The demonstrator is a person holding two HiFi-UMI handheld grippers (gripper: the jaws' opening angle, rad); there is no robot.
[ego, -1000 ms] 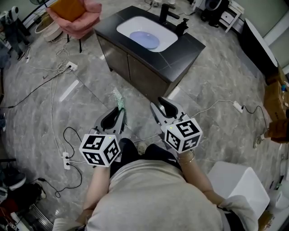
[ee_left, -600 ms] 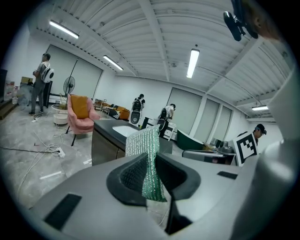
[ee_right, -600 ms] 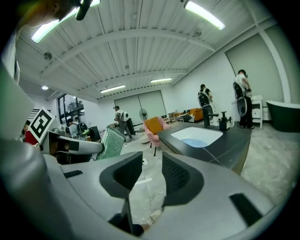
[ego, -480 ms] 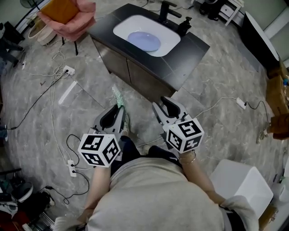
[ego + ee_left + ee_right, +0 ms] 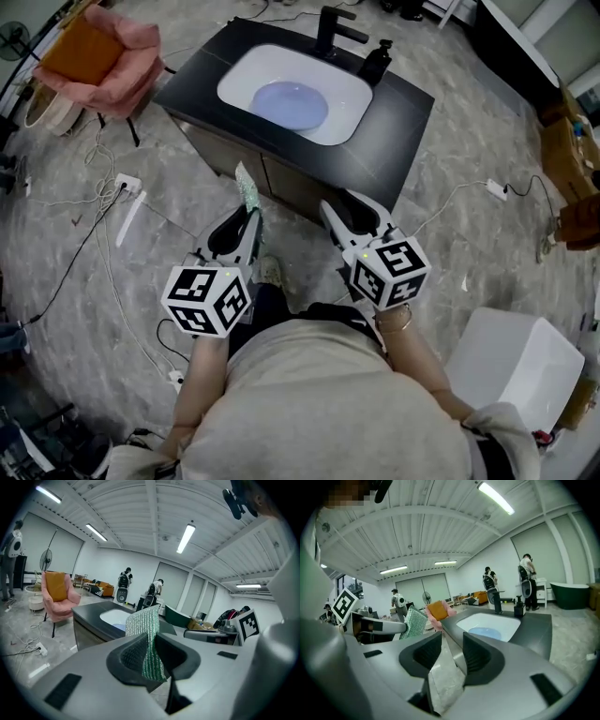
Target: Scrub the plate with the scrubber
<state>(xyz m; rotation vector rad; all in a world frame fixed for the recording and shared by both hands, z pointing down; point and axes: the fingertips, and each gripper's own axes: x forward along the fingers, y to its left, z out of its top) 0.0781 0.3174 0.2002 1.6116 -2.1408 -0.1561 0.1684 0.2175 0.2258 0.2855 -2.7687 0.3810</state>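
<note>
A pale blue plate (image 5: 289, 103) lies in the white basin of a dark sink counter (image 5: 394, 122); it also shows as the plate (image 5: 490, 633) and the plate (image 5: 119, 626). My left gripper (image 5: 246, 214) is shut on a green mesh scrubber (image 5: 247, 190), which stands upright between its jaws as the scrubber (image 5: 144, 623). My right gripper (image 5: 354, 214) is open; its jaws have just been opening, with nothing between them, as the right gripper (image 5: 451, 644) shows. Both grippers hover over the floor, short of the counter's front edge.
A black faucet (image 5: 333, 23) and a soap dispenser (image 5: 375, 61) stand behind the basin. A pink armchair (image 5: 98, 56) is at the far left. Cables (image 5: 103, 244) lie on the floor. A white box (image 5: 520, 361) sits at my right. People stand in the background.
Both grippers and the person have come closer to the sink counter, which now lies just ahead of the jaws. The scrubber stays in the left gripper.
</note>
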